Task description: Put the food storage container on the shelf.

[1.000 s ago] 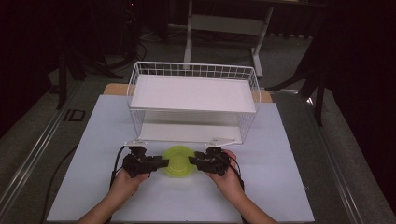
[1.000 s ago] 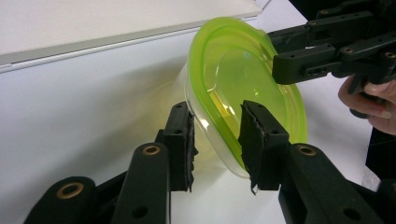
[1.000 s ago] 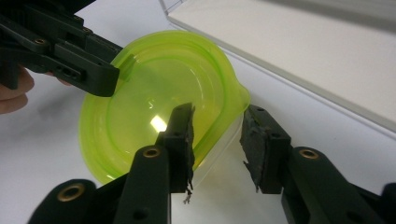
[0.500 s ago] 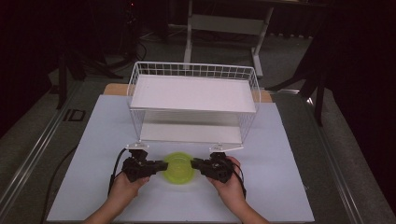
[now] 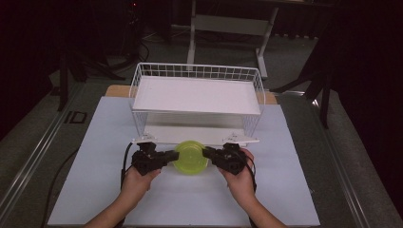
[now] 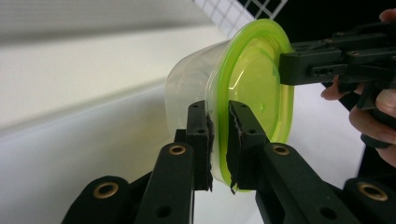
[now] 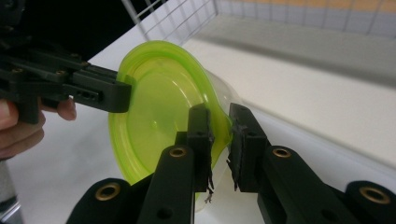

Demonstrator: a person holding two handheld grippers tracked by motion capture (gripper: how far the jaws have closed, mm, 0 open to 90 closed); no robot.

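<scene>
- High view: a clear container with a green lid [image 5: 190, 157] sits at lower centre of the frame, just in front of the white wire rack [image 5: 198, 102], between the two grippers.
- In the left gripper view the container [image 6: 233, 88] lies on its side in that frame, its lid facing right, its clear body to the left.
- The left gripper [image 5: 164, 157] comes in from the left of the high view; in its own view [image 6: 218, 140] its two jaws are clamped on the lid's rim, one pad on the clear wall, the other on the green face.
- The right gripper [image 5: 215, 155] comes from the right; in its own view [image 7: 219, 140] its jaws pinch the opposite edge of the lid.
- Each gripper view also shows the other gripper biting the far rim: [image 6: 299, 65] and [image 7: 112, 95].
- A person's hands [image 5: 135, 183] hold the grippers from the bottom of the frame.
- The rack stands on a white tabletop [image 5: 294, 190], its flat upper shelf at frame centre.
</scene>
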